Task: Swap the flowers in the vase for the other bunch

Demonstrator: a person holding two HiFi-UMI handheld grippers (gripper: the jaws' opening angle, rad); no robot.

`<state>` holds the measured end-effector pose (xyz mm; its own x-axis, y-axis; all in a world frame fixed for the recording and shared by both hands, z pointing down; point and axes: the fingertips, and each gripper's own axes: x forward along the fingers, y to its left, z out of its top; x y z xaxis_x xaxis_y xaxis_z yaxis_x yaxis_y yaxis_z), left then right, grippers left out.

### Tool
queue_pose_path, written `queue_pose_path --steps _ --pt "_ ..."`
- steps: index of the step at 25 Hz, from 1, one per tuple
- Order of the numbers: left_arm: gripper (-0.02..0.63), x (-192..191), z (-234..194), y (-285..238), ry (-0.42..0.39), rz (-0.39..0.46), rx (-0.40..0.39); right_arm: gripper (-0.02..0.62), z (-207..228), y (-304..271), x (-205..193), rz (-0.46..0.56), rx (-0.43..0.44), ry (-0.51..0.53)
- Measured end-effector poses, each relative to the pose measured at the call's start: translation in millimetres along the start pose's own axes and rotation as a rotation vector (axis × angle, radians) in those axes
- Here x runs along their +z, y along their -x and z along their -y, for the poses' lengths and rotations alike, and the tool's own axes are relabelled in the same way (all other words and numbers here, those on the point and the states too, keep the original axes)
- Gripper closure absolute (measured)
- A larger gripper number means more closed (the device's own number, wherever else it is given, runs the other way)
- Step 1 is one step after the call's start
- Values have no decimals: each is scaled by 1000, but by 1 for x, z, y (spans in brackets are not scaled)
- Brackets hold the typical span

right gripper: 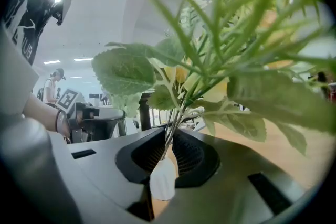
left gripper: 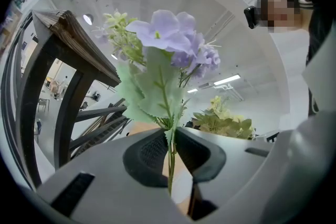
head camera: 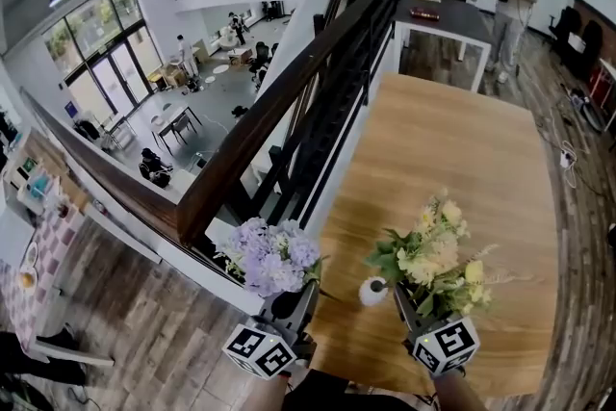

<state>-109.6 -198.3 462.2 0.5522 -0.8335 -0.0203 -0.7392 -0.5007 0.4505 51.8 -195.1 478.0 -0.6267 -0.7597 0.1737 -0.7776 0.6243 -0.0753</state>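
While both point level, left gripper [left gripper: 171, 150] pinches purple bunch [left gripper: 173, 34], right gripper [right gripper: 169, 150] clamps yellow bunch [right gripper: 220, 60]; only right gripper view shows stems [right gripper: 176, 120] seemingly entering white vase [right gripper: 161, 182].

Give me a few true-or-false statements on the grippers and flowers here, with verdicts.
1. The left gripper is shut on the stem of the purple flowers. True.
2. The right gripper is empty. False: it is shut on the stems of the yellow bunch.
3. The purple flowers lie on the table. False: the left gripper holds them up.
4. In the head view a white vase shows between the two bunches. True.
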Motion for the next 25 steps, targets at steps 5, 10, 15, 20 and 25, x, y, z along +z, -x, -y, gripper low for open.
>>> queue_pose_path --steps 5,10,15,20,25 --pt "558 5 3 -1 1 6 9 537 2 -2 0 -14 22 -8" --pt "558 6 -1 -2 4 8 24 537 3 -6 -5 -30 39 -9" --pt "558 4 -1 0 6 12 28 535 2 -7 -8 -40 49 -18" --pt "558 7 1 0 10 11 30 535 1 -6 -8 -47 53 -28" --pt "558 6 2 -3 15 10 32 534 4 -5 -8 -42 55 -47"
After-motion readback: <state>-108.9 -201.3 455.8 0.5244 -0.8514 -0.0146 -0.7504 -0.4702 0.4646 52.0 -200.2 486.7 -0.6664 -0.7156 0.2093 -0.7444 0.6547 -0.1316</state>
